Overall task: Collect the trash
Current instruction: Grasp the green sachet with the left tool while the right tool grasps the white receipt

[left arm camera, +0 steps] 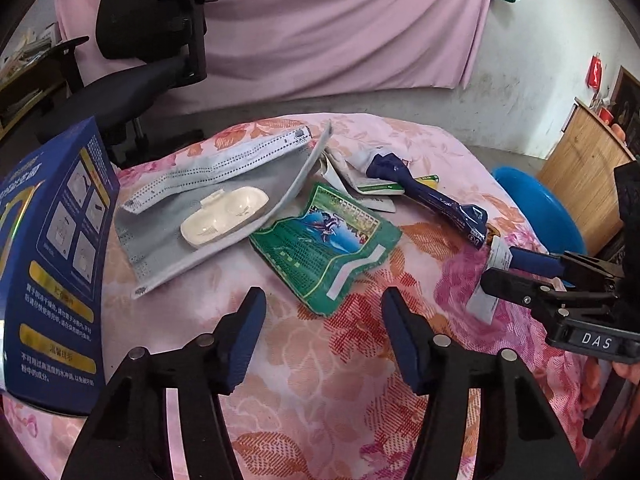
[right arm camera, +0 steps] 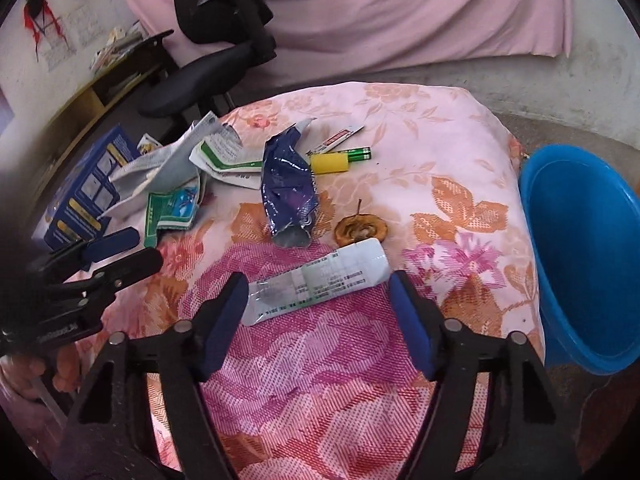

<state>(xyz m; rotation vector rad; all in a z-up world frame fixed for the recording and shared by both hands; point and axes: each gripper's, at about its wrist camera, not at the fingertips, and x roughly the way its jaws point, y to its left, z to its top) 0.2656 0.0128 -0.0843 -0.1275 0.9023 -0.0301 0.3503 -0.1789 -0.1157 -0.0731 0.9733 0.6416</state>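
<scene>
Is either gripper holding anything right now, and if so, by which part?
Nothing is held. The left gripper is open over bare cloth; the right gripper is open, its fingers either side of the white tube, not closed on it.

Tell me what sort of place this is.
Probably a lived-in room at home: a table under a floral cloth, a pink curtain on a scuffed wall, an office chair, and a blue basin beside the table.

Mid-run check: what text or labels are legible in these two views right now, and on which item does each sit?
"DAS": on the body of the right gripper, seen from the left wrist view.
Blue box: yellow headings and white Chinese lines, too blurred to quote.
Green packet: print too small.
White tube: print blurred.
Green-and-white wrapper: unreadable.
Red wall signs: unreadable.
</scene>
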